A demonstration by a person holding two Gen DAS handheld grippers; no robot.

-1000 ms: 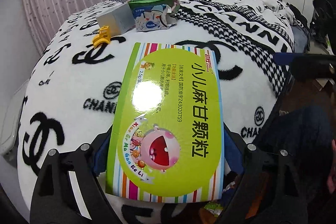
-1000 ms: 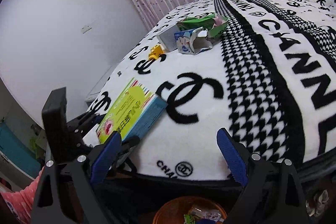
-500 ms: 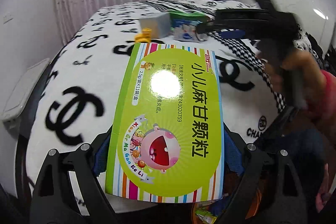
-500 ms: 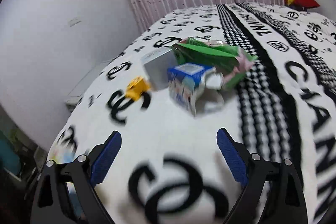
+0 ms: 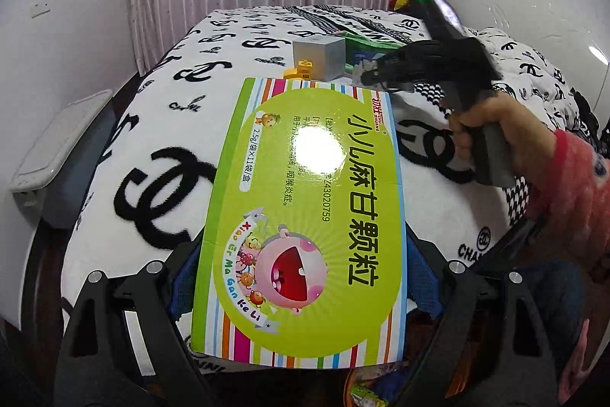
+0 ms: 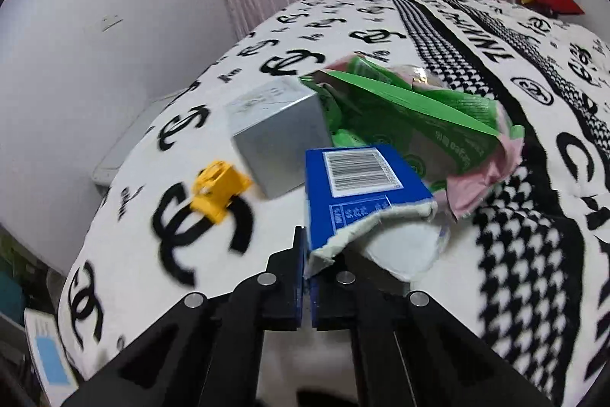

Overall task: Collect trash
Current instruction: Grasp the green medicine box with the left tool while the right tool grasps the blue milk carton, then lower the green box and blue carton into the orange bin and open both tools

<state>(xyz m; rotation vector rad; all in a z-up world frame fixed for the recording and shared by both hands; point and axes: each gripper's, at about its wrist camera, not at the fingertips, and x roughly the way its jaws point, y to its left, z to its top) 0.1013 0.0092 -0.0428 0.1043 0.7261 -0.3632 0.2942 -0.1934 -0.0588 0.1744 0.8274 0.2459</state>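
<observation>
1. One green medicine box (image 5: 301, 216).
2. One torn blue carton (image 6: 362, 193).
3. One grey box (image 6: 278, 136).
4. One crumpled green packet (image 6: 419, 117).
5. One yellow toy (image 6: 217, 189).
6. Two grippers: left gripper (image 5: 301, 277), right gripper (image 6: 307, 277).

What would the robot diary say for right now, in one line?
left gripper: shut on green medicine box | right gripper: shut on torn blue carton | grey box, yellow toy: on bed

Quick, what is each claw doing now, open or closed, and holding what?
Left claw: closed on the green box.
Right claw: closed on the torn blue carton.
</observation>
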